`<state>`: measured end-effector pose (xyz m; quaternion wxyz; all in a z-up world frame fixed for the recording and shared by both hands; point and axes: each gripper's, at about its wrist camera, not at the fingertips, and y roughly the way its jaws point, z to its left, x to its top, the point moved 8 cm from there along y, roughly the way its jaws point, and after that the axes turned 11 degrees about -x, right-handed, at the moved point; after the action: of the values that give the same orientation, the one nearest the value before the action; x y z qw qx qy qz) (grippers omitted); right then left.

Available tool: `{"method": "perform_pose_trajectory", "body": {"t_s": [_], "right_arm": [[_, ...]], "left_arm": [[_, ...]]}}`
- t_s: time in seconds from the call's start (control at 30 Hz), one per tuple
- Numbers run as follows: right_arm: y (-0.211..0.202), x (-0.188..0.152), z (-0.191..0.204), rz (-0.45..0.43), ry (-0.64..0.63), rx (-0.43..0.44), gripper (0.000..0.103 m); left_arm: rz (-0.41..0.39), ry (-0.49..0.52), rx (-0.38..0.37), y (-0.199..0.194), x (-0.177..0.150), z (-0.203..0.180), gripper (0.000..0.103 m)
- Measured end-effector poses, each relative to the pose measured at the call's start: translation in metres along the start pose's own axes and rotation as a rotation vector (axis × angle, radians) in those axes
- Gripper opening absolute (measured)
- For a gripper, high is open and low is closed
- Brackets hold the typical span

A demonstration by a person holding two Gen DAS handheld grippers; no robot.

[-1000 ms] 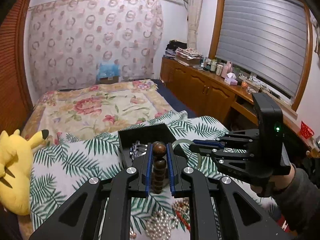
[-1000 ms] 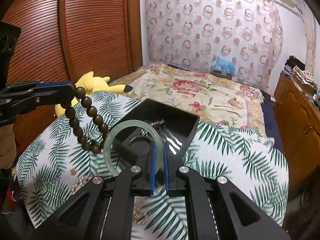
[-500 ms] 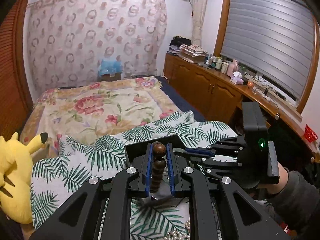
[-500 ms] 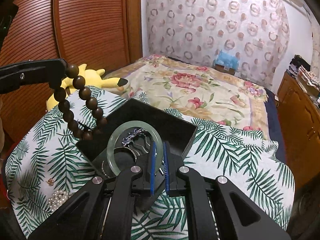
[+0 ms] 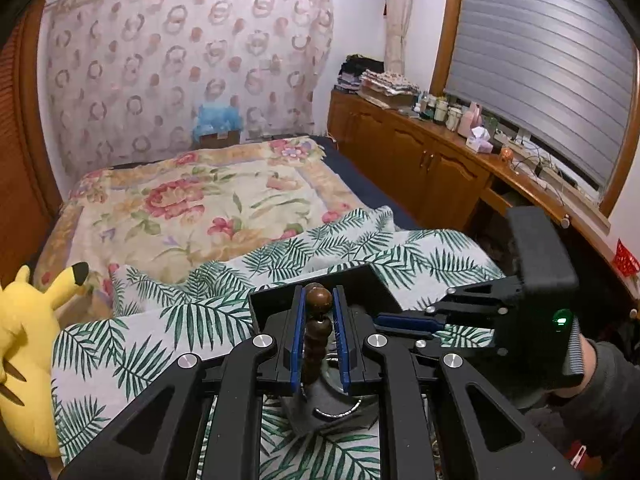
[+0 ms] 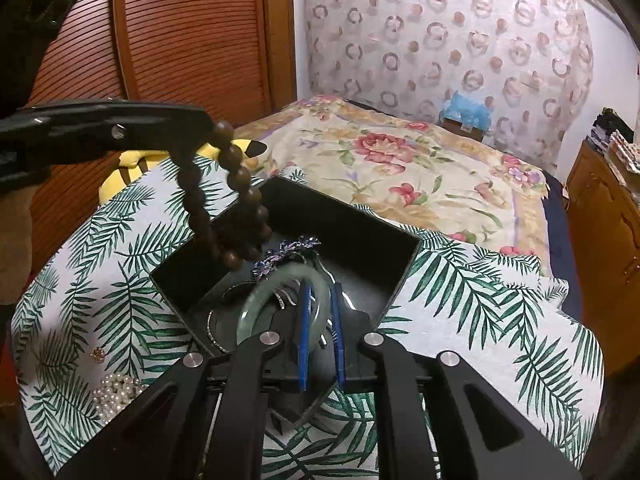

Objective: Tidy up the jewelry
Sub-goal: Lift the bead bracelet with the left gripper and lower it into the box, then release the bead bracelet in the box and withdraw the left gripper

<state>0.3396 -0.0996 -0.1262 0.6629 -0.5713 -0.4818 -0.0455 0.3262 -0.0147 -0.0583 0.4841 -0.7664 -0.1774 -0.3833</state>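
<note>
A black open jewelry box (image 6: pixel 344 220) sits on the palm-leaf cloth, holding silver bangles and a purple piece. It also shows in the left wrist view (image 5: pixel 320 284). My left gripper (image 5: pixel 319 300) is shut on a brown wooden bead bracelet (image 5: pixel 318 320); in the right wrist view the bracelet (image 6: pixel 236 216) hangs over the box's left part. My right gripper (image 6: pixel 320 300) is shut on a pale green jade bangle (image 6: pixel 276 284), held low over the box's near side. In the left wrist view the right gripper (image 5: pixel 404 322) reaches in from the right.
A pile of white pearls (image 6: pixel 116 394) and a small gold piece (image 6: pixel 98 354) lie on the cloth left of the box. A yellow plush toy (image 5: pixel 28 344) lies at the left. A floral bedspread (image 5: pixel 208 200) is behind; wooden cabinets (image 5: pixel 420 160) stand at the right.
Both grippers have moved forward over the box. The bead bracelet now hangs down into the box's left part, and the jade bangle has come lower over the box's near side.
</note>
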Motion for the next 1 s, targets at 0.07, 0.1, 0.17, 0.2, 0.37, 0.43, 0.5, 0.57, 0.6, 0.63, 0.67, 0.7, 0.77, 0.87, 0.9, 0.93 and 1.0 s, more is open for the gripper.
{"method": "perform_pose_trajectory", "body": {"t_s": [0.07,0.1,0.17,0.2,0.37,0.43,0.5,0.57,0.6,0.63,0.67,0.7,0.77,0.87,0.9,0.93,1.0], "right_arm": [[-0.001,0.0,-0.001,-0.003,0.004,-0.001,0.013],[-0.002,0.0,-0.002,-0.005,0.006,-0.002,0.013],[-0.006,-0.001,-0.004,-0.011,0.014,-0.007,0.013],[-0.008,-0.001,-0.006,-0.015,0.021,-0.008,0.013],[-0.016,-0.005,-0.012,-0.021,0.046,-0.016,0.013],[-0.02,-0.006,-0.014,-0.026,0.051,-0.02,0.013],[-0.026,-0.008,-0.016,-0.035,0.061,-0.021,0.013],[-0.033,-0.01,-0.019,-0.047,0.08,-0.021,0.013],[-0.036,-0.012,-0.019,-0.049,0.087,-0.019,0.013],[-0.041,-0.015,-0.021,-0.051,0.094,-0.02,0.013],[-0.044,-0.018,-0.021,-0.051,0.096,-0.02,0.013],[-0.047,-0.022,-0.021,-0.051,0.098,-0.019,0.013],[-0.053,-0.03,-0.021,-0.046,0.1,-0.013,0.013],[-0.057,-0.046,-0.017,-0.024,0.095,-0.007,0.013],[-0.058,-0.051,-0.015,-0.018,0.092,-0.005,0.013],[-0.059,-0.056,-0.014,-0.011,0.09,-0.001,0.013],[-0.059,-0.07,-0.007,0.011,0.083,0.005,0.013]], "left_arm": [[0.006,-0.004,-0.003,0.003,0.0,0.003,0.012],[0.009,-0.005,-0.005,0.005,0.0,0.003,0.012],[0.015,-0.008,-0.009,0.008,0.001,0.003,0.012],[0.018,-0.009,-0.012,0.009,0.001,0.002,0.012],[0.024,0.021,-0.004,0.012,0.005,-0.003,0.012],[0.016,0.025,0.0,0.011,0.007,-0.005,0.012],[0.009,0.022,0.007,0.008,0.008,-0.005,0.015],[0.007,0.02,0.01,0.005,0.007,-0.005,0.022],[0.006,0.018,0.011,0.003,0.005,-0.005,0.024],[0.008,0.017,0.012,0.001,0.002,-0.004,0.024],[0.01,0.014,0.013,-0.001,-0.002,-0.004,0.024],[0.012,0.009,0.015,-0.004,-0.007,-0.003,0.025],[0.019,-0.001,0.018,-0.009,-0.018,-0.002,0.026],[0.035,-0.023,0.031,-0.014,-0.035,0.002,0.029],[0.041,-0.027,0.036,-0.016,-0.042,0.003,0.029],[0.051,-0.029,0.041,-0.017,-0.05,0.004,0.029],[0.074,-0.038,0.054,-0.019,-0.067,0.005,0.029]]}}
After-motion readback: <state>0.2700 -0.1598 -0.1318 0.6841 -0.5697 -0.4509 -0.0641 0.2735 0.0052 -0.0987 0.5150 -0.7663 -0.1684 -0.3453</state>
